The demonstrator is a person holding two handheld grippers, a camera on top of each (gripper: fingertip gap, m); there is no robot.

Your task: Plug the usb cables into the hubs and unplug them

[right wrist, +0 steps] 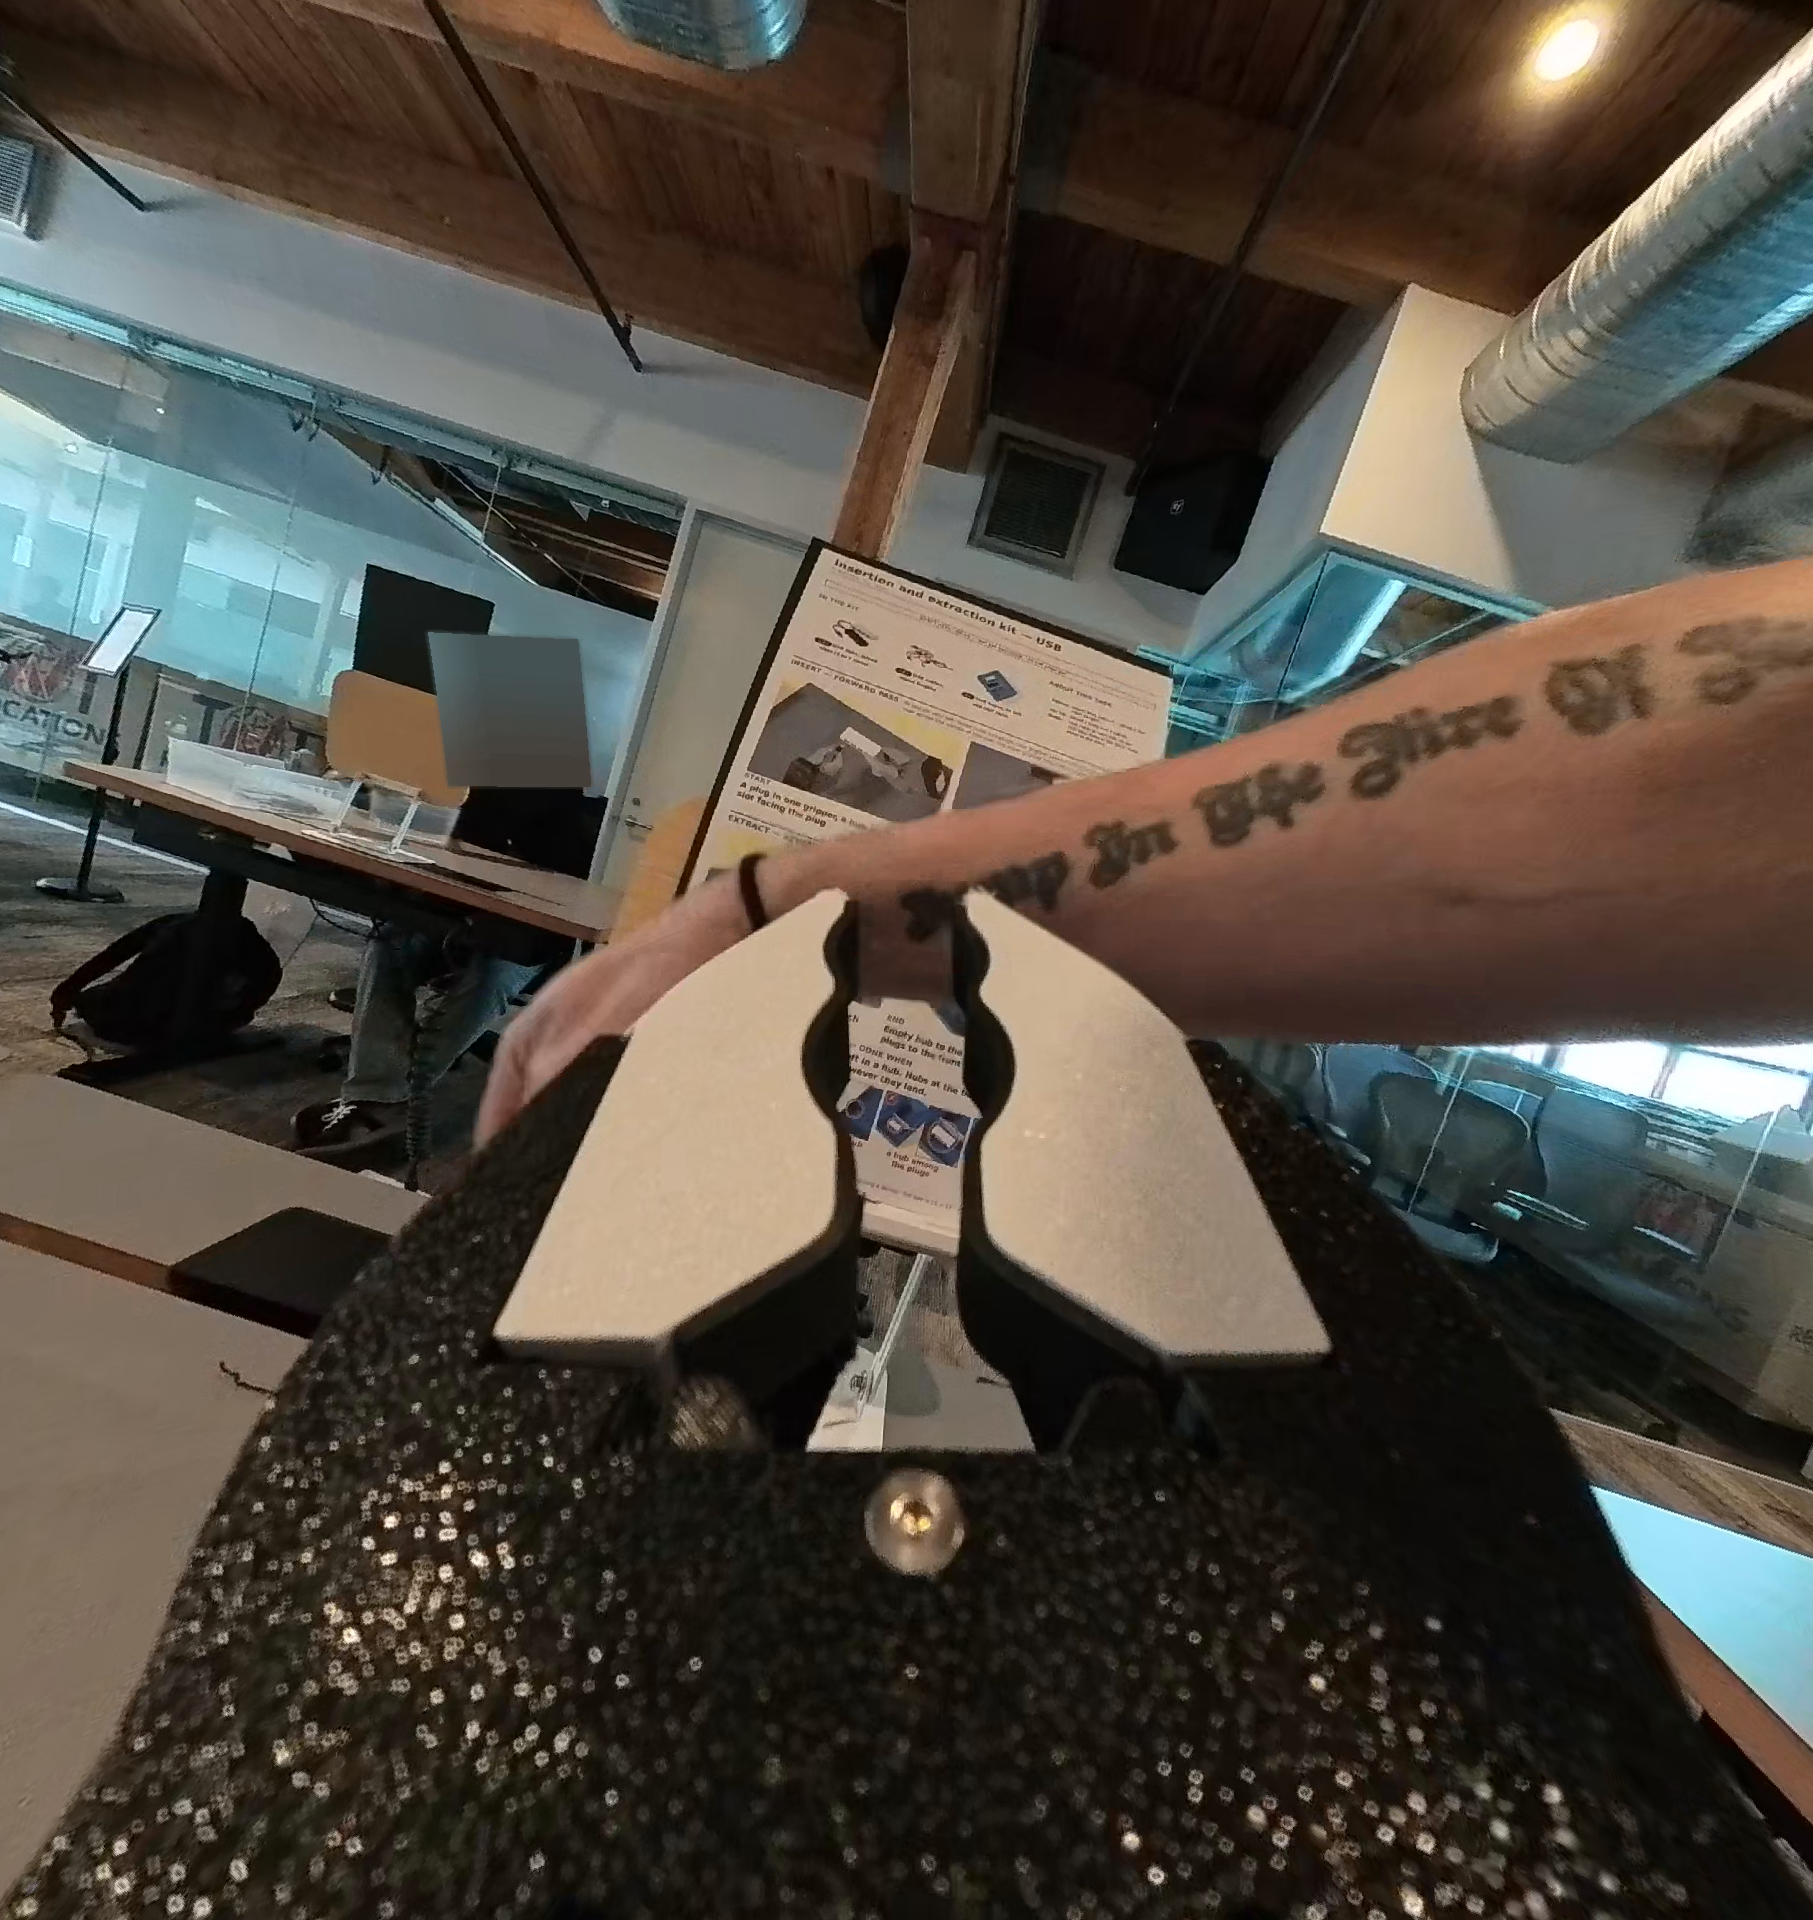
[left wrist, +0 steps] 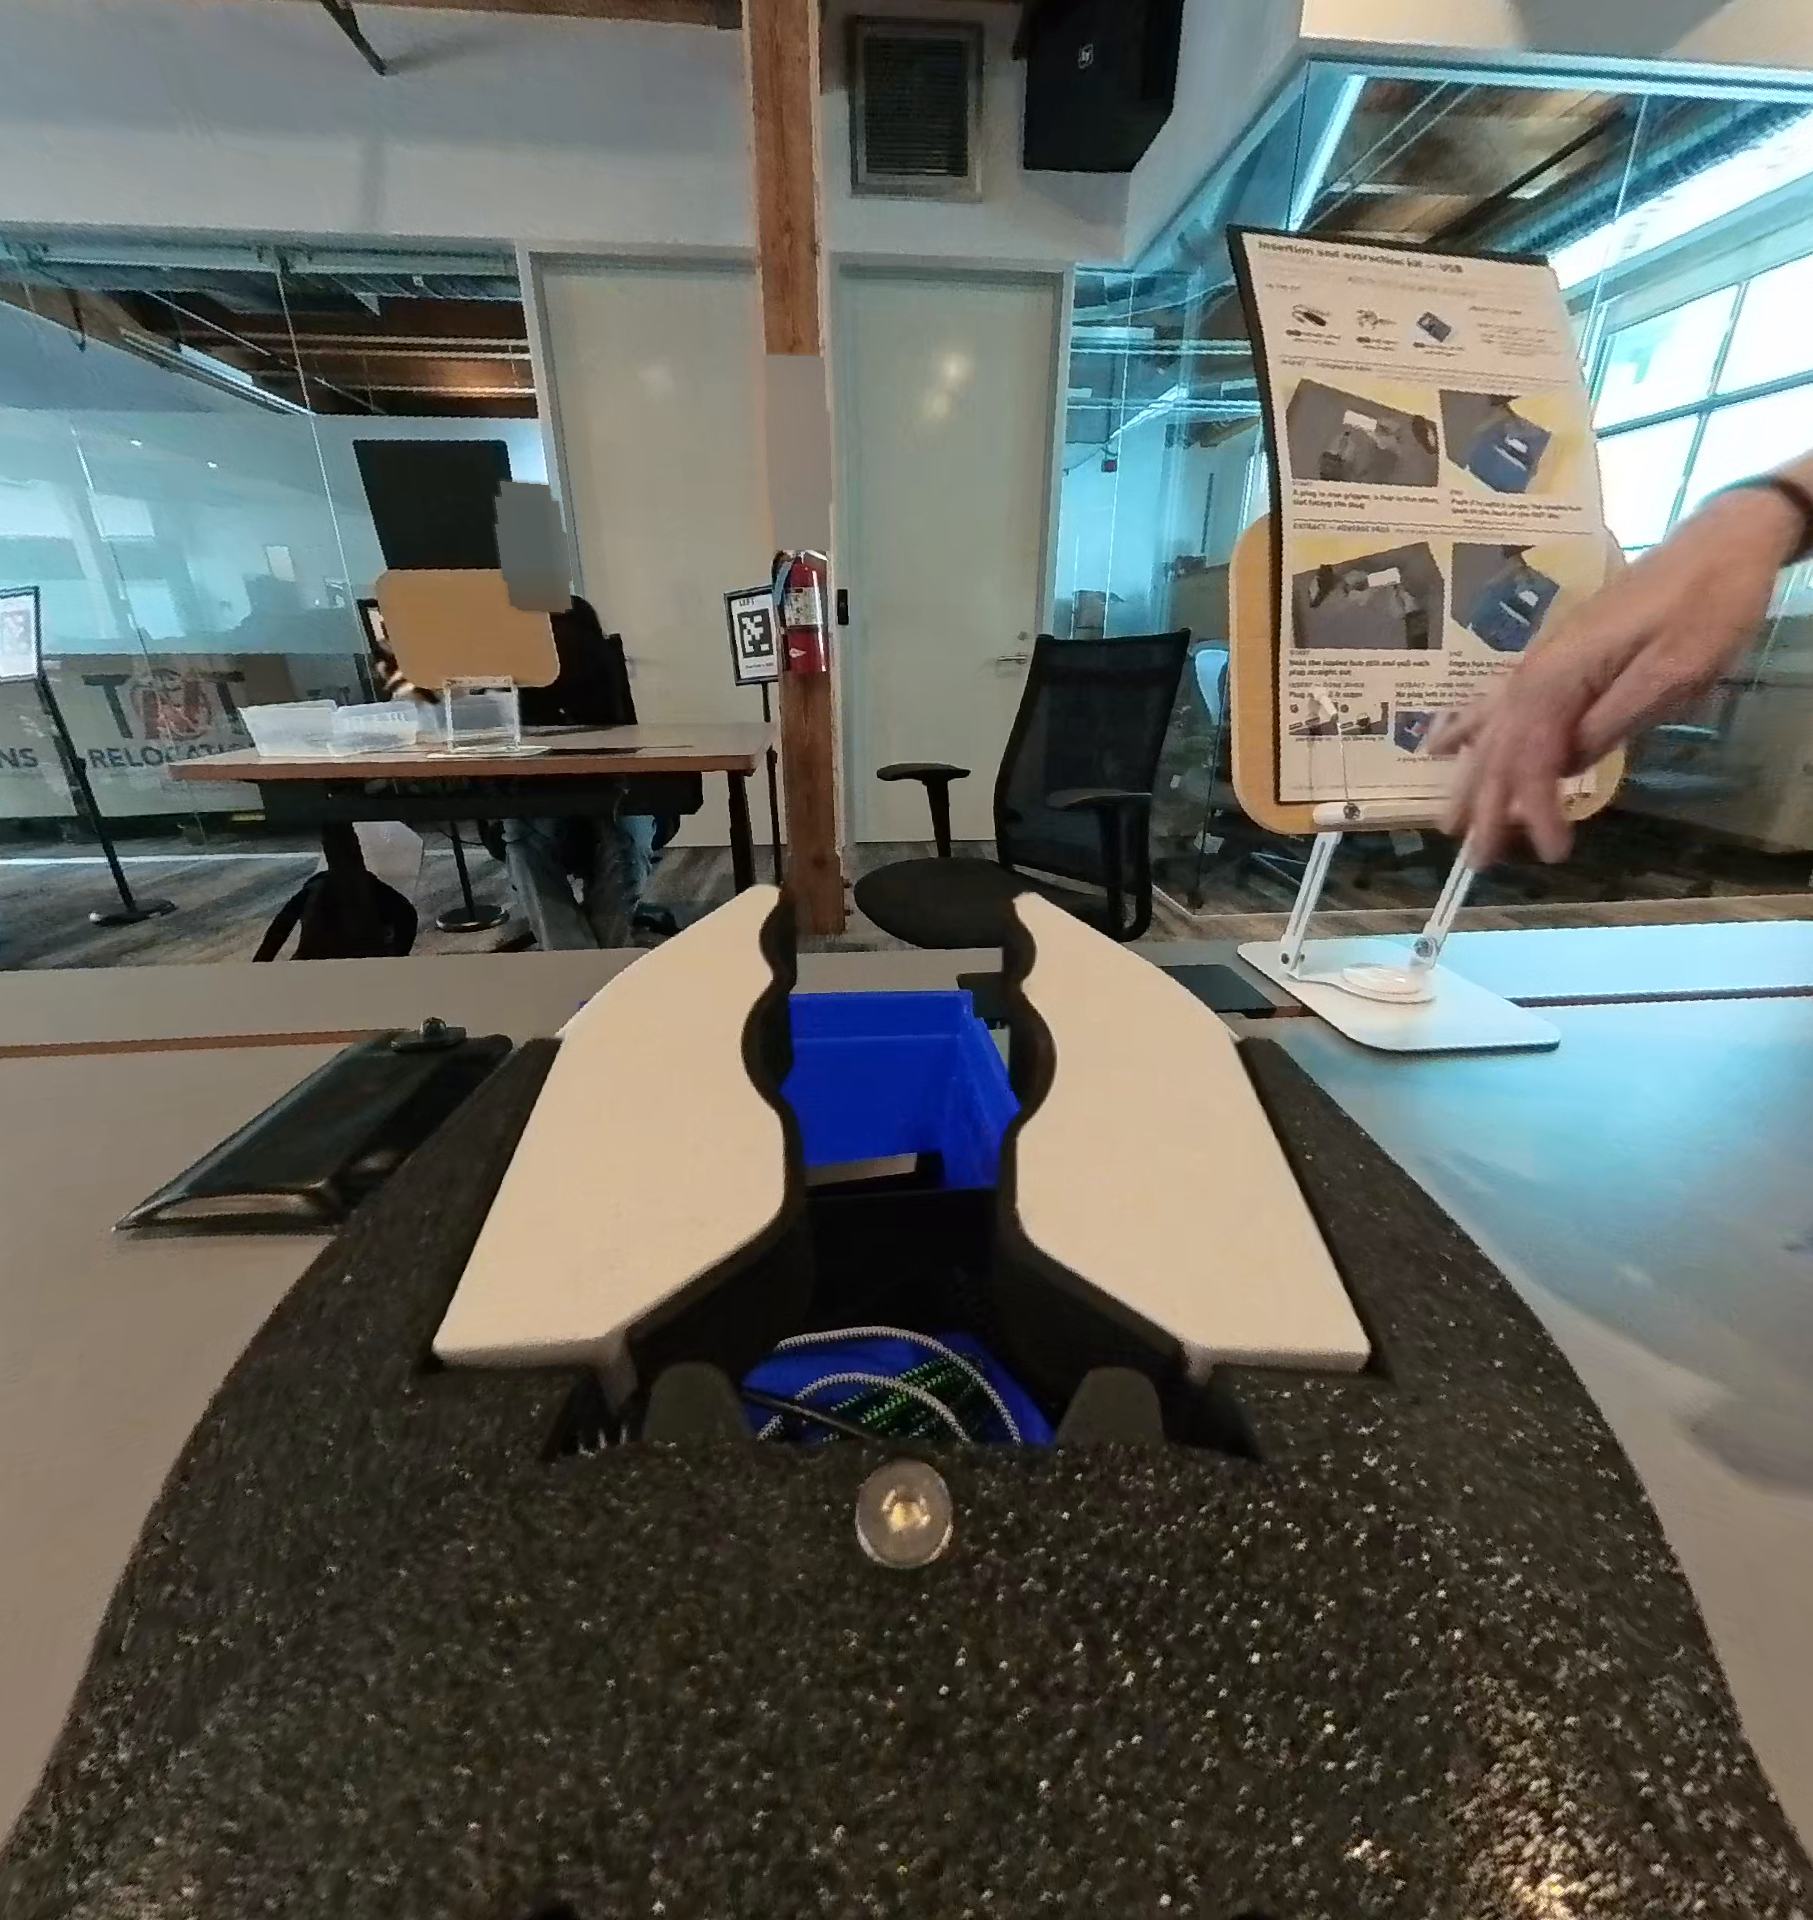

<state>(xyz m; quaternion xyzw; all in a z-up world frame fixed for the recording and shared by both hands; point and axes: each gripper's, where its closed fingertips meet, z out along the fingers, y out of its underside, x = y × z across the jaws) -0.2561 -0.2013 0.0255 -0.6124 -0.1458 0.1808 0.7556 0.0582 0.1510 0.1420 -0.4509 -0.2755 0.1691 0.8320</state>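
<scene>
Inspector: Left gripper [left wrist: 897,1013]?

Clerk: It is hovering low over the grey table [left wrist: 102,1351], jaws spread, gripping nothing. A blue bin [left wrist: 881,1091] is sitting just beyond the tips; braided usb cables [left wrist: 881,1392] are lying in blue below them.

Inspector: Right gripper [right wrist: 907,1029]?

Clerk: It is tilting upward, jaws parted, empty. A bare forearm [right wrist: 1401,831] is crossing before the instruction sheet [right wrist: 943,707].

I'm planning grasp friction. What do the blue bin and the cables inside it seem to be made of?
The blue bin looks like rigid matte plastic: flat, evenly coloured walls with crisp edges. The cables look fabric-braided, showing a woven white and green-black pattern, though the left gripper partly hides them.
</scene>
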